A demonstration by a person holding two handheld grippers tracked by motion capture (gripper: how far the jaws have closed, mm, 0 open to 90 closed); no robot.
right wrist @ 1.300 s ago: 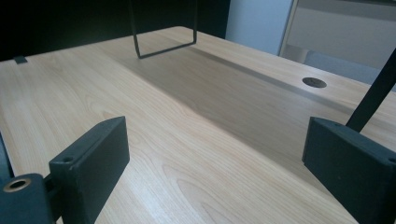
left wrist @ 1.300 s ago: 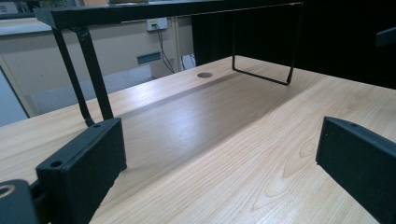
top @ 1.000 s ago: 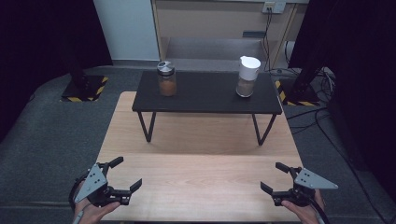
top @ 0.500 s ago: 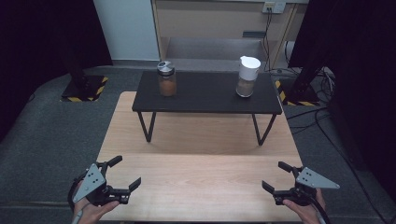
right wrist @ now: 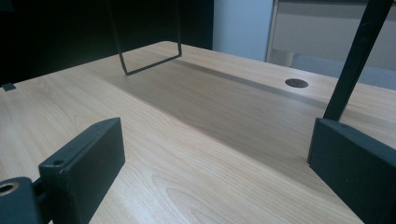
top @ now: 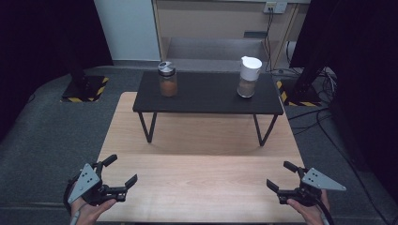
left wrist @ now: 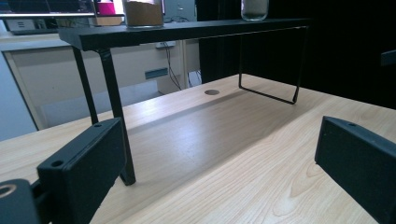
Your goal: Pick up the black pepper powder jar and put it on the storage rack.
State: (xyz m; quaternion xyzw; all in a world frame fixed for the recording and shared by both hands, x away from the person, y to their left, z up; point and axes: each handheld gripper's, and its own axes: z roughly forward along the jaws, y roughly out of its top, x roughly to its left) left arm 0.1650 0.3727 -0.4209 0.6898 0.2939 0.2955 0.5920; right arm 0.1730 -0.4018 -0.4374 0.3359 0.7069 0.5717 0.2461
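Note:
My left gripper (top: pixel 123 169) hovers over the near left corner of the wooden table (top: pixel 202 187), open with nothing between its jaws. At the near right corner my right gripper (top: pixel 279 175) is also open and empty. Both point toward a low black stand (top: pixel 206 101) farther back on the table. On its left side stands a glass jar with a silver lid and orange-brown filling (top: pixel 167 79). A white-lidded jar (top: pixel 248 77) stands on its right. In the left gripper view my gripper (left wrist: pixel 219 163) faces the stand (left wrist: pixel 187 30) from below. The right gripper view shows my open gripper (right wrist: pixel 215 163) above bare wood.
The stand rests on thin black wire legs (top: pixel 149 129), with open table beneath it. A round cable hole (right wrist: pixel 296 83) sits in the tabletop. Grey carpet (top: pixel 56 131) surrounds the table; cables (top: pixel 324 115) and dark stand bases lie to the right and left.

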